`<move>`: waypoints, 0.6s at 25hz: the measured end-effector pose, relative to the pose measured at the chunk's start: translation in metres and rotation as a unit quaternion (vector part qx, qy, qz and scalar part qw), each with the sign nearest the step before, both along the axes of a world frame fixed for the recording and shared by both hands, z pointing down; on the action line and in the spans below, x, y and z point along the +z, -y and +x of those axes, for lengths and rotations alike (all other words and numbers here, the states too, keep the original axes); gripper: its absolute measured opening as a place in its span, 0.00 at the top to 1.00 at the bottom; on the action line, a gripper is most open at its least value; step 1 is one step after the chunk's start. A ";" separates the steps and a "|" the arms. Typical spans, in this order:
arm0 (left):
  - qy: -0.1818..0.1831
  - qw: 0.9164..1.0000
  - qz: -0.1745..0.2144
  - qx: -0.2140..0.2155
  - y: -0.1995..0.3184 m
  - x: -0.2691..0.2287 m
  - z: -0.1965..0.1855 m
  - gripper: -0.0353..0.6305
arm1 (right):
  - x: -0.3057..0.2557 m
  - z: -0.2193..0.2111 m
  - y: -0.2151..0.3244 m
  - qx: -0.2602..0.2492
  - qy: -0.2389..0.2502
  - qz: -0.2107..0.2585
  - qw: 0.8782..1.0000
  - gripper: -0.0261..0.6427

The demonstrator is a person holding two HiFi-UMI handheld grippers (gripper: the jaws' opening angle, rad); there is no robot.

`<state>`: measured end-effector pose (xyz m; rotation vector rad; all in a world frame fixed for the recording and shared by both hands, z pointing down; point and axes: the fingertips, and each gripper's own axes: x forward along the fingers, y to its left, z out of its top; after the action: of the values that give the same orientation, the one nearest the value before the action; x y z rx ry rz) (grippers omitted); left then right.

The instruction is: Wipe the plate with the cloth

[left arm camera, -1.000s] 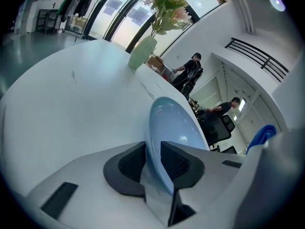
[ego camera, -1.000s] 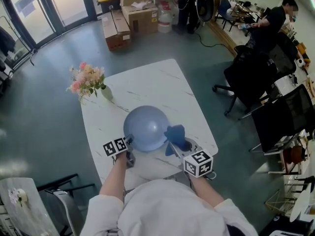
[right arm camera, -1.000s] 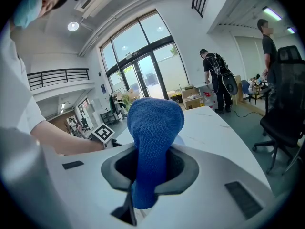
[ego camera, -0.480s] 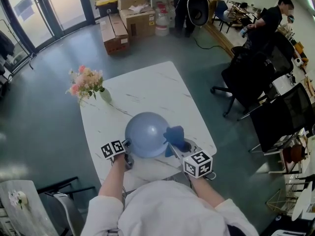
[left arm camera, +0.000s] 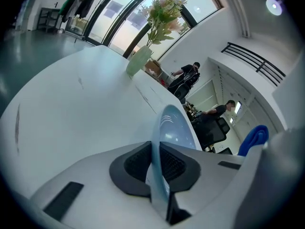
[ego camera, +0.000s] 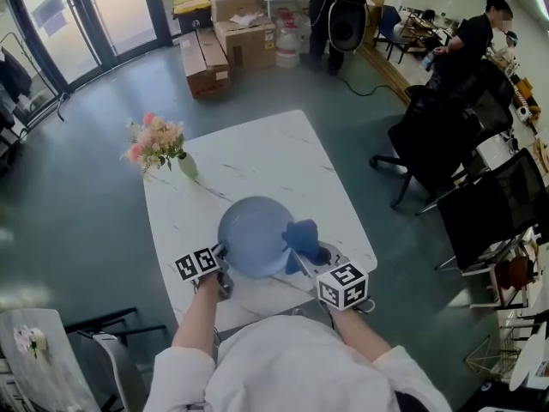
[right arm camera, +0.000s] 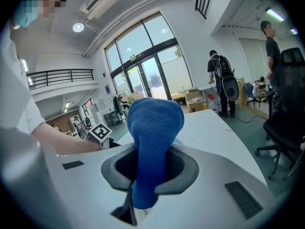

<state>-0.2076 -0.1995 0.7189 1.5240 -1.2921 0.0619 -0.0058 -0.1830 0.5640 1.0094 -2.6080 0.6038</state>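
Observation:
A pale blue plate (ego camera: 255,234) is held tilted on edge above the near part of the white table (ego camera: 257,157). My left gripper (ego camera: 221,254) is shut on its left rim. In the left gripper view the thin plate edge (left arm camera: 167,132) runs upright between the dark pads of my left gripper (left arm camera: 156,168). My right gripper (ego camera: 310,254) is shut on a bunched blue cloth (ego camera: 302,235), which rests against the plate's right side. The cloth (right arm camera: 153,128) stands up out of the right gripper (right arm camera: 147,171) in the right gripper view.
A vase of pink flowers (ego camera: 157,144) stands at the table's far left corner. Cardboard boxes (ego camera: 232,37) sit on the floor beyond. Black office chairs (ego camera: 437,144) and desks are at the right, with people standing at the back. A chair (ego camera: 111,342) is near my left side.
The plate has tipped up off the table, its left rim rising a little with my left gripper. The right gripper and cloth have stayed in place.

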 end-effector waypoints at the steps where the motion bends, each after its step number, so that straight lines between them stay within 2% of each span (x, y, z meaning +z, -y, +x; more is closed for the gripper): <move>1: 0.001 1.000 0.006 0.000 -0.002 -0.005 0.000 0.88 | -0.001 0.000 -0.001 -0.002 0.001 0.001 1.000 0.83; 8: -0.007 0.999 0.051 -0.017 -0.010 -0.042 0.004 0.88 | -0.011 -0.003 -0.002 -0.017 0.003 0.015 1.000 0.83; 15: 0.002 0.993 0.115 -0.017 -0.019 -0.093 0.011 0.88 | -0.031 -0.006 -0.001 -0.028 0.014 0.036 0.999 0.83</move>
<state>-0.1970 -0.1801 0.6262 1.6957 -1.3659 -0.1099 -0.0119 -0.1816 0.5335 0.9519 -2.6905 0.5179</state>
